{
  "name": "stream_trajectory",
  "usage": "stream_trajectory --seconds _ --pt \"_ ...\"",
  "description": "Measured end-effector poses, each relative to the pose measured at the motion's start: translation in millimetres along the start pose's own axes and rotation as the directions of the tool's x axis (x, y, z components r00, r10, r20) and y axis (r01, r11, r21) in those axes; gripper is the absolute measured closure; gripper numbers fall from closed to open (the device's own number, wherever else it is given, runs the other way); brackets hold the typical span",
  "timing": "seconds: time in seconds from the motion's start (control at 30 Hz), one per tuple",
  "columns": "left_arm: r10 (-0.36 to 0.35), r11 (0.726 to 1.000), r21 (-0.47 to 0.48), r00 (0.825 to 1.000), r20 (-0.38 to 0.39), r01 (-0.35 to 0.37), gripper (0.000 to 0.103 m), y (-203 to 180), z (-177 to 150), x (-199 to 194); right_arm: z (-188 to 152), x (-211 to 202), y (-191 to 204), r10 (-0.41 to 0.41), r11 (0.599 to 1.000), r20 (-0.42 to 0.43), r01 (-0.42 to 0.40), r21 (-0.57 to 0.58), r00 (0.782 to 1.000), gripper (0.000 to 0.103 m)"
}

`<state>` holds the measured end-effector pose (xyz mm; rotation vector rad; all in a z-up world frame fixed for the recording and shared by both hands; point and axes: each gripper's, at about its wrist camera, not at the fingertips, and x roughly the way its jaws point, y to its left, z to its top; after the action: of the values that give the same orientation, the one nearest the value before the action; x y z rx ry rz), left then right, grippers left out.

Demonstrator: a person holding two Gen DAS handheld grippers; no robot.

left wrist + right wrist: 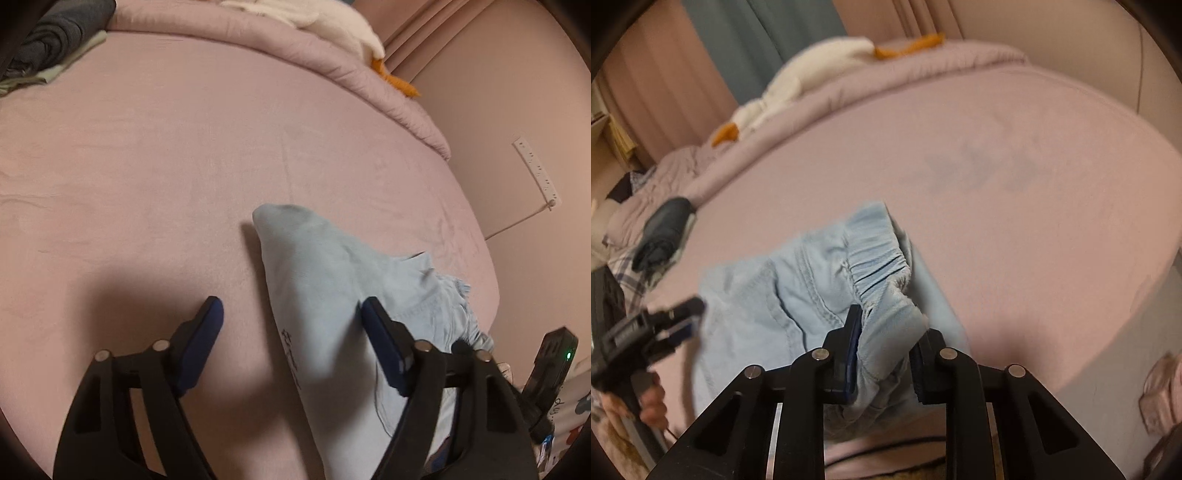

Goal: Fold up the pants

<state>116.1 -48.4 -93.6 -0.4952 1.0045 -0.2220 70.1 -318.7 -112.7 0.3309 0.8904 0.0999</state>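
Light blue pants lie partly bunched on the pink bed sheet. In the left wrist view, my left gripper is open just above the sheet, its right finger over the pants and its left finger over bare sheet. In the right wrist view, my right gripper is shut on the elastic waistband of the pants and holds it lifted. The left gripper also shows at the left of that view, held in a hand.
A rolled pink duvet with a white and orange plush toy lies along the far side. Dark folded clothes sit at the far left corner. A power strip lies beyond the bed's right edge.
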Motion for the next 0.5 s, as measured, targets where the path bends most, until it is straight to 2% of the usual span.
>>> stream_trajectory --seconds 0.07,0.2,0.5 --pt "0.012 1.0 0.004 0.999 -0.031 -0.012 0.034 1.9 -1.7 10.6 -3.9 5.7 -2.0 -0.019 1.0 -0.009 0.019 -0.008 1.0 0.079" --pt "0.018 1.0 0.019 1.0 -0.022 -0.018 0.035 2.4 -10.9 7.0 -2.1 6.7 -2.2 -0.003 1.0 -0.013 0.003 0.006 1.0 0.075" --pt "-0.032 0.997 0.068 0.998 -0.05 0.035 0.037 -5.2 -60.1 -12.2 -6.9 1.4 -8.3 0.003 1.0 -0.005 -0.003 0.021 1.0 0.074"
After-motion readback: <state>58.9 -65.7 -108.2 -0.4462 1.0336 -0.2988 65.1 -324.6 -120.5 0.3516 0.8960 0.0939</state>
